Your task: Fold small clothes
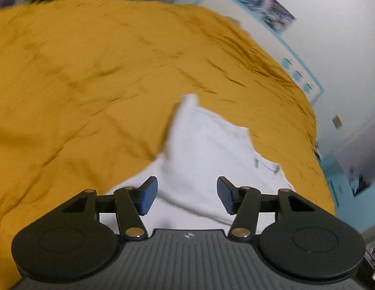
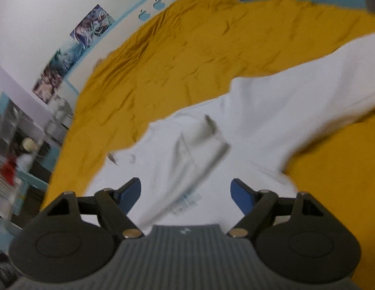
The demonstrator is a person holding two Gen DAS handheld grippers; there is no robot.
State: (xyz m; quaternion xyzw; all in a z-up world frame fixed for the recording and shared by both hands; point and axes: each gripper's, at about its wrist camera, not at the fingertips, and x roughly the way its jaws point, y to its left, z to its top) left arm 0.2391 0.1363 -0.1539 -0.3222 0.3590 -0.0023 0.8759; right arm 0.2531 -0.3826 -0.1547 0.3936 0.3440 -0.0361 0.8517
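Observation:
A small white garment (image 1: 206, 149) lies on a mustard-yellow bed cover (image 1: 90, 72). In the left wrist view my left gripper (image 1: 187, 195) hovers over its near part, jaws wide apart, nothing between the blue pads. In the right wrist view the same white garment (image 2: 248, 125) spreads under my right gripper (image 2: 186, 193), with a collar fold and a printed label (image 2: 187, 200) near the jaws. The right jaws are also wide apart and empty. One sleeve stretches off to the right (image 2: 344, 72).
The yellow cover (image 2: 199, 48) fills the bed. A white wall with posters (image 2: 90, 26) and a blue-trimmed headboard (image 2: 158, 4) lies behind. Cluttered shelves (image 2: 15, 157) stand at the left of the right wrist view.

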